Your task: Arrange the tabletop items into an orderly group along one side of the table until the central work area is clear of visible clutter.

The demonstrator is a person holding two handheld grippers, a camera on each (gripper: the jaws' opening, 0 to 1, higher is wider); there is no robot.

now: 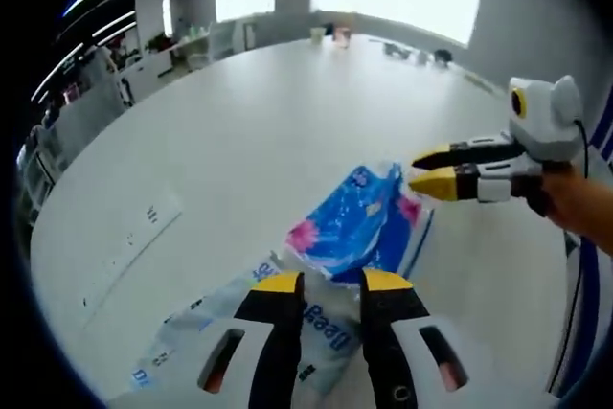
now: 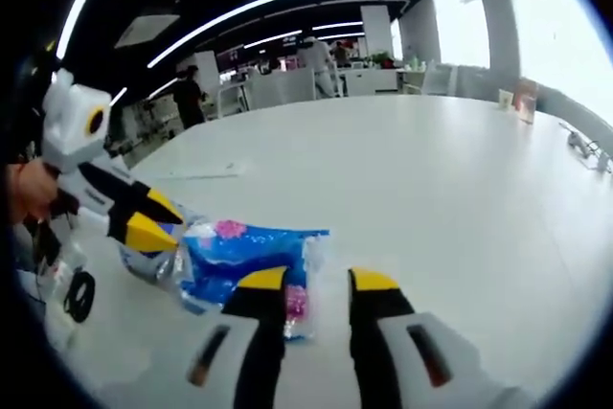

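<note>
A blue tissue pack with pink flowers (image 1: 359, 222) lies on the white round table (image 1: 259, 131), partly over a pale see-through pack with blue lettering (image 1: 215, 337). My left gripper (image 1: 331, 282) hovers open just short of both packs, nothing between its jaws. From the right, the right gripper (image 1: 426, 170) reaches in beside the blue pack's far corner, its jaws a little apart. In the right gripper view the blue pack (image 2: 239, 254) lies just ahead and left of my open right gripper (image 2: 318, 280). The left gripper (image 2: 158, 221) sits over the pale pack (image 2: 144, 263).
Small cups (image 1: 328, 34) and dark items (image 1: 421, 55) stand at the table's far edge. A flat panel (image 1: 129, 241) is set into the tabletop at the left. Black cables (image 2: 77, 296) lie near the edge. A person (image 2: 192, 93) stands among desks beyond.
</note>
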